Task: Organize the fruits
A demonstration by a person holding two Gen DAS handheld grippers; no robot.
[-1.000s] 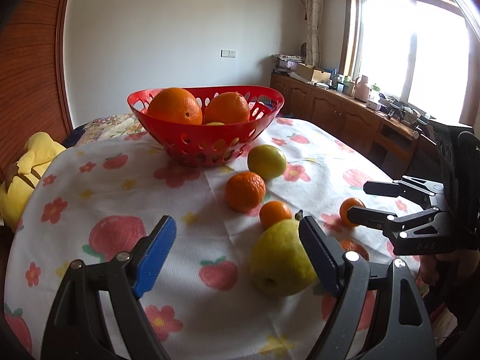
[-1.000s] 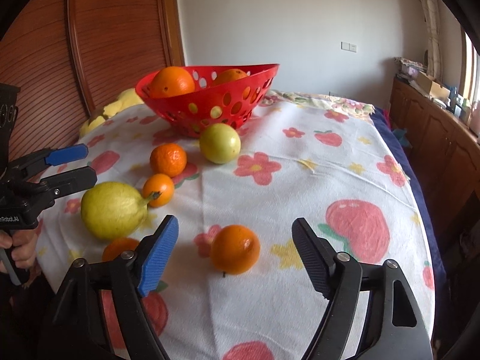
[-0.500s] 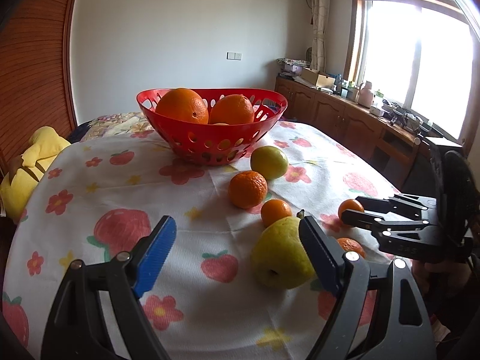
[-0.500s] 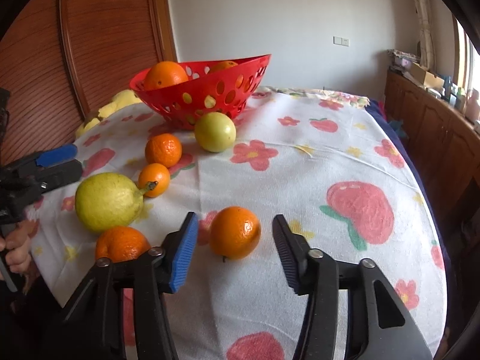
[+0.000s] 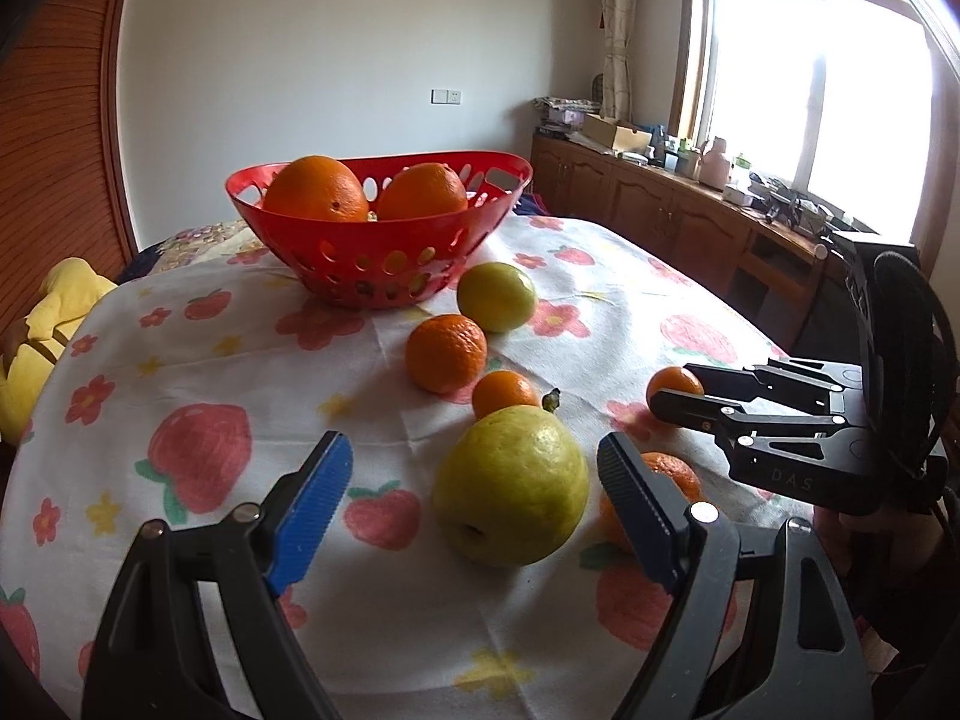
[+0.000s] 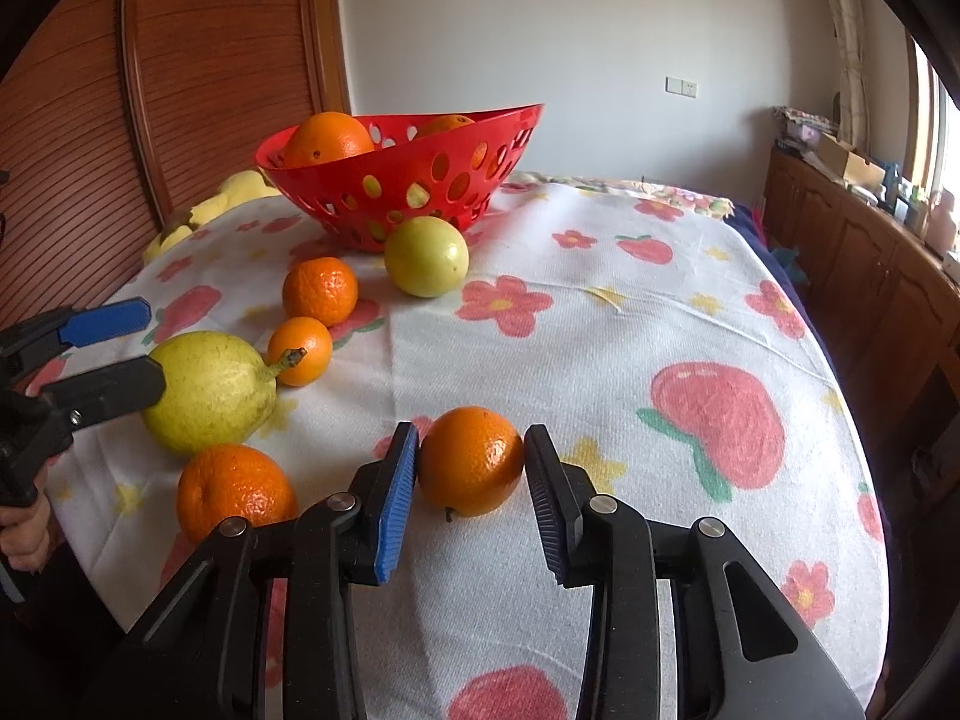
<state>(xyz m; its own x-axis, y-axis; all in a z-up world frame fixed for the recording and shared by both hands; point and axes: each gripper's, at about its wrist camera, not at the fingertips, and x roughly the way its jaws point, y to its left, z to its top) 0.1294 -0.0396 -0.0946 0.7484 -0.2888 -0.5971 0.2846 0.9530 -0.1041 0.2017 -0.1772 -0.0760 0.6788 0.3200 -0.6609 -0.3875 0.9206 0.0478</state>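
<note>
Left wrist view: left gripper (image 5: 474,495) released, jaws apart around one yellow-green pear (image 5: 510,486). One red perforated plastic basket (image 5: 378,228) holds two large oranges (image 5: 316,190).

Right wrist view: right gripper (image 6: 471,474) clenched on one small orange mandarin (image 6: 471,461) on the floral tablecloth (image 6: 630,360); three mandarins lie loose.

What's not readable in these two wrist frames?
- Inside of the red perforated plastic basket: its wall hides everything below the two big oranges in both views.
- Mandarin behind the left gripper: mostly covered by a finger in the left wrist view.
- Small orange in the right gripper: underside hidden, so contact with the floral tablecloth is unclear.
- Counter clutter by the window: too small, overexposed.
</note>
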